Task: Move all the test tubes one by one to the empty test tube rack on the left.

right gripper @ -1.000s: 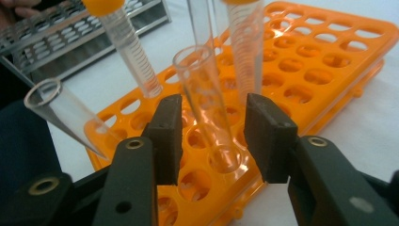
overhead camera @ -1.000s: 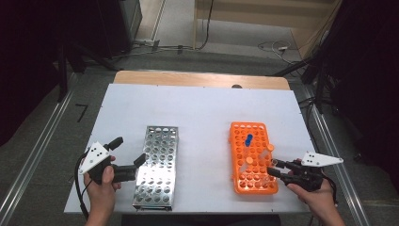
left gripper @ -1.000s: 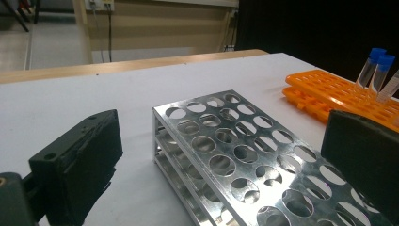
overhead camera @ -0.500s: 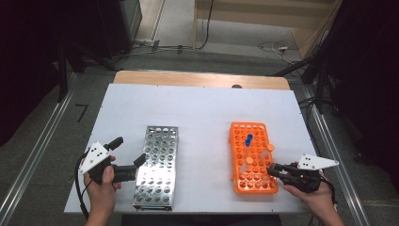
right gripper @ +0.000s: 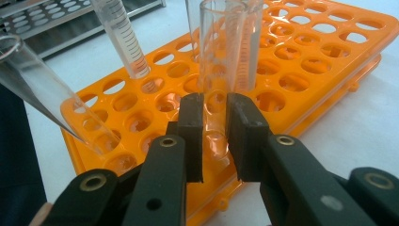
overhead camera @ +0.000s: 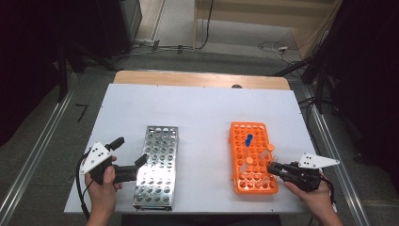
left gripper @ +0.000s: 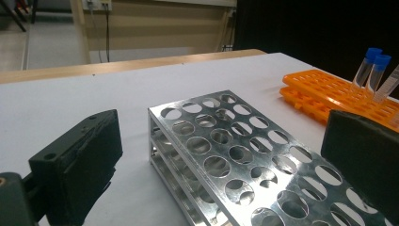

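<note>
Right gripper pinches a clear tube low on its wall, jaws pressed against both sides; tube stands in the near right corner of the orange rack on the counter. 2 blue-capped tubes stand farther back in that rack. Left gripper spread wide, empty, jaws beside the near left edge of the metal rack.

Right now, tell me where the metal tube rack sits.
In the high view the metal tube rack lies on the white table, left of the orange rack, with the open left gripper at its near left edge.
</note>
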Action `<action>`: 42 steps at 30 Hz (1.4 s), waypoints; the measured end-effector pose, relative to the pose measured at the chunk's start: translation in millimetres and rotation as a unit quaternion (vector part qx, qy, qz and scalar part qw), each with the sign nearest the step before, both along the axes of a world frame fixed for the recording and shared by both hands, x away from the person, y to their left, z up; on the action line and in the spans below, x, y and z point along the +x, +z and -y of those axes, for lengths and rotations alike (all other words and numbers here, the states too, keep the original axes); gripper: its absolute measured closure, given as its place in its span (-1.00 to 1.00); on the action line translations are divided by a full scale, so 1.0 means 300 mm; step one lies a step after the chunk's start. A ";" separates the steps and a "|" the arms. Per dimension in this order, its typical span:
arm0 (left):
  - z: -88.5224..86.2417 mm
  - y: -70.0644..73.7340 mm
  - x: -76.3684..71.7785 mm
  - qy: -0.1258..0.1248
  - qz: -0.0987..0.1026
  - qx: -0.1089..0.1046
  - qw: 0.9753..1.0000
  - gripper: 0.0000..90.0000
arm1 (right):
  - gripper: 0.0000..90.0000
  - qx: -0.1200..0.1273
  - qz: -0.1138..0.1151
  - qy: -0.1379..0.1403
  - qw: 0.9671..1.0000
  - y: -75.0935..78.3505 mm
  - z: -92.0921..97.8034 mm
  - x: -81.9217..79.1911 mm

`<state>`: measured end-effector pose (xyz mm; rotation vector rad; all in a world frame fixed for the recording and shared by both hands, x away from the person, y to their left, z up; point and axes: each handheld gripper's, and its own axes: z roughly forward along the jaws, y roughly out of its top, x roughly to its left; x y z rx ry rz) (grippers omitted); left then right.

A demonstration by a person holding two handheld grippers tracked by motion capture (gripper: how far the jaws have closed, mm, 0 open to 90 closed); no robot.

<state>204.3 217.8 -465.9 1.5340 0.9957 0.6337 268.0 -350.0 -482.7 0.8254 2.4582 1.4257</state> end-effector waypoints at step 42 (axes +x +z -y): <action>0.149 0.165 -0.004 -0.100 0.001 0.002 0.995 -1.00 | 0.65 0.058 0.022 -0.001 0.998 0.335 -0.125 -0.041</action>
